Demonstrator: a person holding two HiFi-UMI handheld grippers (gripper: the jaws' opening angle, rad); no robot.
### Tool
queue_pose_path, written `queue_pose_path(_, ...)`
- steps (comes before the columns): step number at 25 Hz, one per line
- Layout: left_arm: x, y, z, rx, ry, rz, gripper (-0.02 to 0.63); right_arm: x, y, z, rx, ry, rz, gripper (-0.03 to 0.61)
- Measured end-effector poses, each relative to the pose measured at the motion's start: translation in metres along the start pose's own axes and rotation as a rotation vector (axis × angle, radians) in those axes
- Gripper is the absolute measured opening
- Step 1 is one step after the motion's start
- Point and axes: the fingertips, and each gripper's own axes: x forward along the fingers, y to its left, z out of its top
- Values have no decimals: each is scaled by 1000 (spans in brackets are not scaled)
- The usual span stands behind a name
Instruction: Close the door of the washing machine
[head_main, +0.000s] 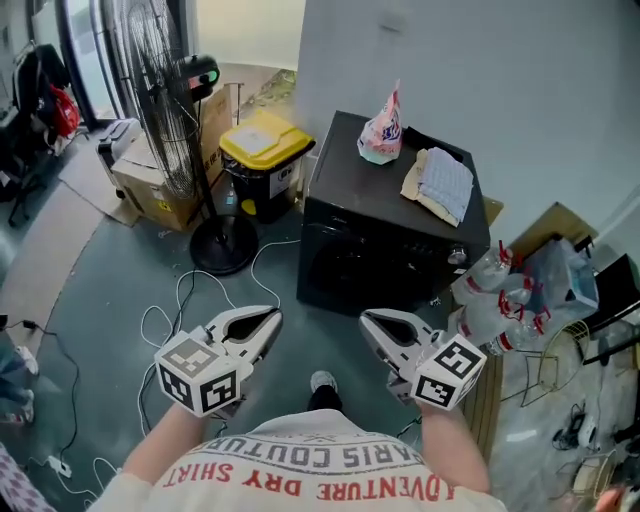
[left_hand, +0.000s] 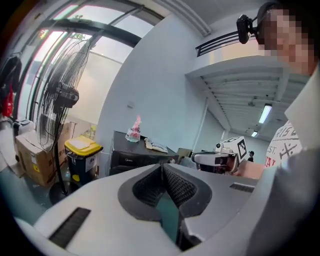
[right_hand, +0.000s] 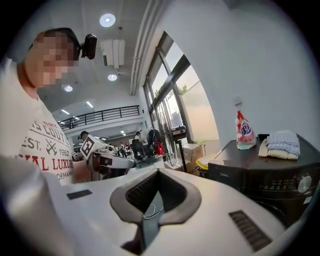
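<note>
The black washing machine (head_main: 390, 230) stands against the wall, and its round front door (head_main: 350, 265) lies flush with the front panel. Both grippers hang in front of it, well short of it and touching nothing. My left gripper (head_main: 273, 320) is shut with nothing between its jaws, and so is my right gripper (head_main: 367, 320). In the left gripper view the closed jaw tips of the left gripper (left_hand: 162, 167) point toward the machine (left_hand: 135, 152), with the right gripper (left_hand: 200, 159) beside them. The right gripper view shows the right gripper (right_hand: 158, 172) closed, the machine (right_hand: 265, 175) at right and the left gripper (right_hand: 127, 162) at left.
A pink bag (head_main: 383, 128) and a folded towel (head_main: 440, 185) lie on the machine's top. To its left stand a yellow-lidded bin (head_main: 265, 150), a pedestal fan (head_main: 165, 100) and cardboard boxes (head_main: 160, 185). White cables (head_main: 190, 300) trail over the floor. Plastic bottles (head_main: 500, 290) pile up at right.
</note>
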Motion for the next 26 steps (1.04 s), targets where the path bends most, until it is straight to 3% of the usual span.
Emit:
queue_pose_path(12,-24,-14,-7,47,-11,-15,37,-7,28,-7,5,-9,-18,20)
queue_pose_path(26,-28,-12,-23,35,-8,-22,38,-12,28,-23,28,23,-58,20)
